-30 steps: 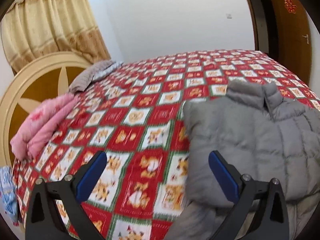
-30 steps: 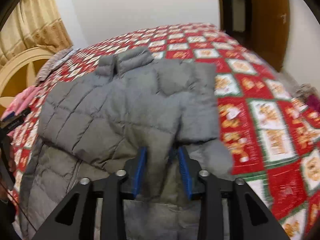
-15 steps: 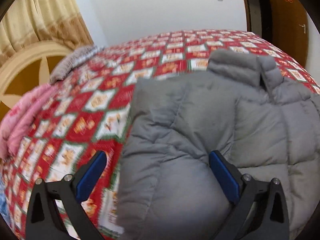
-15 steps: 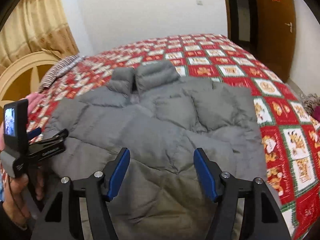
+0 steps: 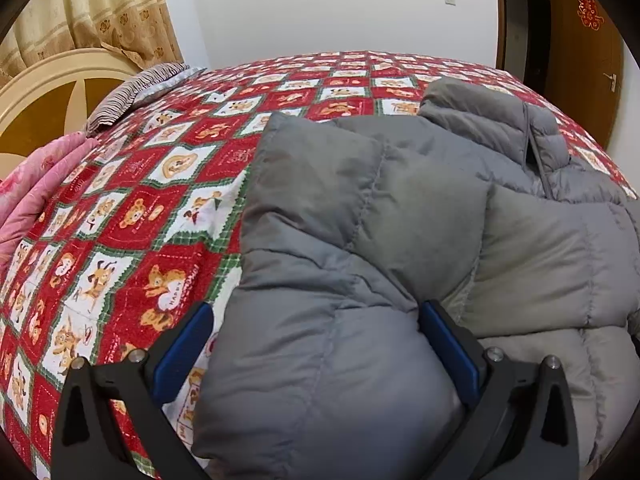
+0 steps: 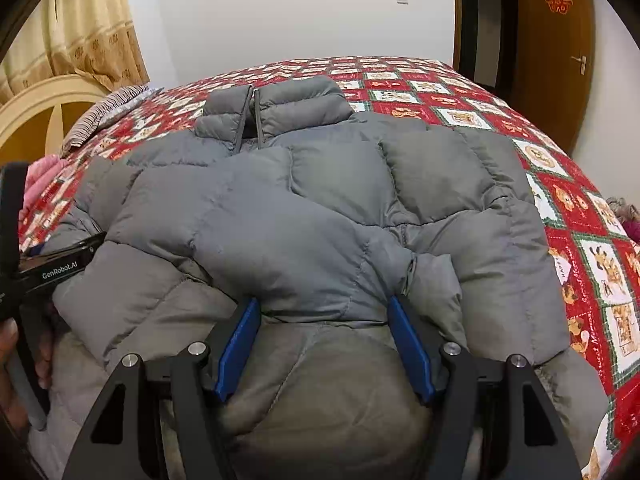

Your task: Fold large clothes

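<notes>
Quilted red patchwork covers the bed (image 5: 168,184), and on it, toward the near edge, lies the grey puffer jacket (image 6: 320,208), front up, collar (image 6: 276,112) toward the far side and the zip parted at the neck. Both sleeves are already folded in across the chest, one over the other, so the body reads as a rough rectangle with the hem nearest the cameras. By its look the jacket is light and bulky: soft down-filled panels that will spring back and trap air, with a smooth shell that is likely to slide against itself and slip out of a shallow pinch. A good hold would probably be deep, at the hem corners or along a stitched seam where the filling is thin, taking both layers together. The left gripper (image 5: 316,356) stands wide apart with the jacket's left edge bulging between its blue pads (image 5: 184,344), which do not seem to press it. The right gripper (image 6: 328,344) is likewise spread, straddling the folded sleeve's cuff (image 6: 424,280) and the lower front without squeezing. Striped cloth (image 5: 132,96) and a pink blanket (image 5: 36,192) lie well apart by the headboard.
</notes>
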A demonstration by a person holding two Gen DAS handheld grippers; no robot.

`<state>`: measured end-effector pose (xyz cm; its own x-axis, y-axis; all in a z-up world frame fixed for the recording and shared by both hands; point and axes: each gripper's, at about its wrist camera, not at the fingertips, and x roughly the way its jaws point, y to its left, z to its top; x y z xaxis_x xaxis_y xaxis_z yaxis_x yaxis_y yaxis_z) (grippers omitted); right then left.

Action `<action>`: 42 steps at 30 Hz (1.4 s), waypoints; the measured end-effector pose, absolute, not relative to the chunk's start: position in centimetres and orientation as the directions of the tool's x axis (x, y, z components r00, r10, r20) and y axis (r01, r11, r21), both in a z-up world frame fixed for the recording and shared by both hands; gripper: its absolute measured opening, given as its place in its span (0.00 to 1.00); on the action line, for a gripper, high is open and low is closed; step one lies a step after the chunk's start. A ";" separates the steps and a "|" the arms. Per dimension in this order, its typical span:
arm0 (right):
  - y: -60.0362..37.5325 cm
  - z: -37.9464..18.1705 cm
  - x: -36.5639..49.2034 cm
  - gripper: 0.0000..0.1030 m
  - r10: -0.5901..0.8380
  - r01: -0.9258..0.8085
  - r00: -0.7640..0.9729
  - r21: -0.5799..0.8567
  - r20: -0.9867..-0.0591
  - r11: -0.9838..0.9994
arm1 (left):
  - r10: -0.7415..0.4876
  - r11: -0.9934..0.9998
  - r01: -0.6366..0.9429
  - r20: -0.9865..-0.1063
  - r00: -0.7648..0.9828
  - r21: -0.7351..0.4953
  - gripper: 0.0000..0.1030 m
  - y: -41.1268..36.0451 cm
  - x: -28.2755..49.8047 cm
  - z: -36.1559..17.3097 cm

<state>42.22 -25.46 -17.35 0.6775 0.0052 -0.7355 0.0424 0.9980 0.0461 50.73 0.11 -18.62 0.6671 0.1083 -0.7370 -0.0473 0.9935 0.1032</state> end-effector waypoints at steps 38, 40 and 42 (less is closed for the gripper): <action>-23.3 -17.4 42.3 0.65 -0.113 0.028 0.646 -0.125 -0.755 0.992 | 0.118 0.992 -0.055 -0.733 0.670 0.110 1.00 0.4 50.3 -18.3; -23.5 -16.5 42.1 0.67 -0.084 -0.005 0.626 -0.111 -0.776 0.994 | 0.114 0.993 -0.045 -0.733 0.671 0.112 1.00 0.9 49.7 -17.2; -24.1 -14.8 42.1 0.70 -0.024 -0.042 0.618 -0.064 -0.786 0.997 | 0.110 0.992 -0.032 -0.708 0.698 0.122 1.00 1.4 48.9 -15.2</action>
